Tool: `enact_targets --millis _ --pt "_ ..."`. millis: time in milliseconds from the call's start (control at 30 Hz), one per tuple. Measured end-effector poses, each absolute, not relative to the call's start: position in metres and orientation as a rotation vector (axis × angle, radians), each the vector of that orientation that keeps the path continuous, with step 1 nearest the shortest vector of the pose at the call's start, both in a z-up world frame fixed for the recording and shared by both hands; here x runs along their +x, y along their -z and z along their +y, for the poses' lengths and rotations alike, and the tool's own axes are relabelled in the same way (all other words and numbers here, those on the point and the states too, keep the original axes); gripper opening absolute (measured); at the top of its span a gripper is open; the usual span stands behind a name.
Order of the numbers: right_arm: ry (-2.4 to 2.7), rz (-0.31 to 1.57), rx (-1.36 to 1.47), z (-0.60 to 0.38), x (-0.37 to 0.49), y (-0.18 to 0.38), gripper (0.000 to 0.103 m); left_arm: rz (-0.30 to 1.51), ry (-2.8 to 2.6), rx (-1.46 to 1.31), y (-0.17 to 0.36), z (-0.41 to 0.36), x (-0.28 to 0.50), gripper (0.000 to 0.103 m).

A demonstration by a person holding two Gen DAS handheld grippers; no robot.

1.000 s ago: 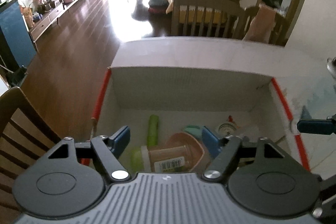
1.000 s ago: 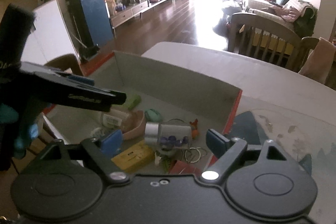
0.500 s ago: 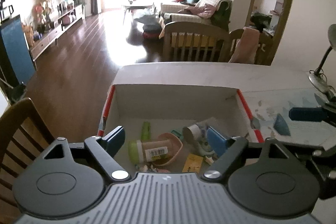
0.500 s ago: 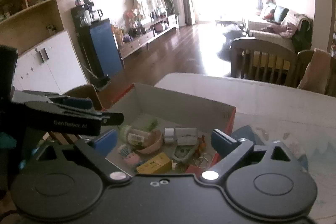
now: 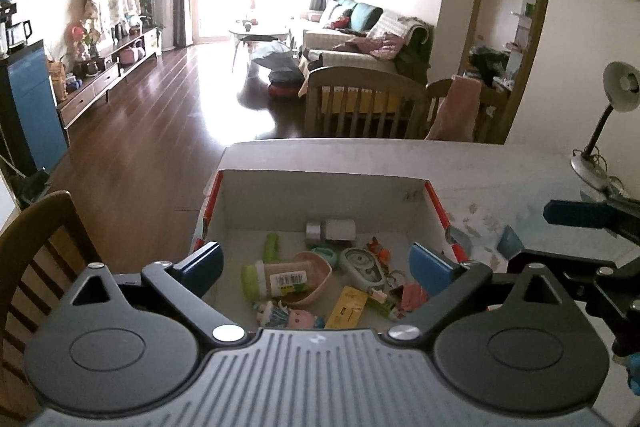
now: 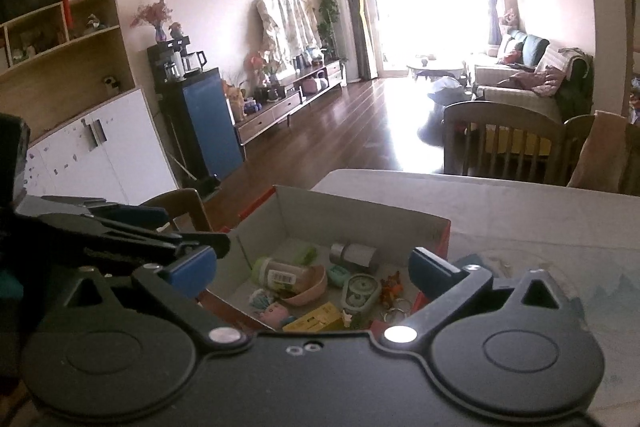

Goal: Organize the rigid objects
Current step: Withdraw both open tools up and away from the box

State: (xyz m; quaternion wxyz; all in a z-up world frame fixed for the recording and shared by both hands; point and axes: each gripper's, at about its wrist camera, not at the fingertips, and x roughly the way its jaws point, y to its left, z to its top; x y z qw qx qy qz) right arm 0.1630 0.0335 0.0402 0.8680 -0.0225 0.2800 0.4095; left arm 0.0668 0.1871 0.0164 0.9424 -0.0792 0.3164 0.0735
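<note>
Step in hand: both tools are hovering above the cardboard box (image 5: 320,199), which is sitting on the desk (image 5: 500,171) at its left end; judging by the contents, the sorting looks close to done or between picks.
Left hand-held gripper (image 5: 316,263): its jaws are opening wide, with nothing between them; the box contents are merely showing through the gap.
Right hand-held gripper (image 6: 312,269): its jaws are also opening, nothing pressed between the pads.
Doing it well: I am judging that any further pick should come straight down from above, keeping the blue pads clear of the box walls, and that the two tools should be kept apart, since they are working close beside each other.
Risk: the red-edged side flaps look thin, so a nudge could be shifting the box toward the desk edge.
Box contents, back: a silver-and-white cylinder (image 5: 330,229) is lying on its side near the far wall, a green stick (image 5: 271,246) to its left.
Box contents, middle: a green-capped bottle (image 5: 276,279) is resting in a pink bowl (image 5: 316,277); a pale green oval case (image 5: 362,265) is lying just beside it.
Box contents, front: a small doll figure (image 5: 288,315), a yellow packet (image 5: 347,308) and a reddish-pink piece (image 5: 410,297) are lying close together.
Desk outside the box: only a lamp (image 5: 604,131) is standing well apart on the right.
</note>
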Motion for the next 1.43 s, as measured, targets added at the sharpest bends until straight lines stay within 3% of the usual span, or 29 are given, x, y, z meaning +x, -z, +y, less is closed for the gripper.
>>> enact_targets --millis 1433 --pt "-0.844 0.612 -0.004 -0.008 0.146 -0.030 0.103 0.657 -0.170 -0.201 0.000 0.152 0.042 0.103"
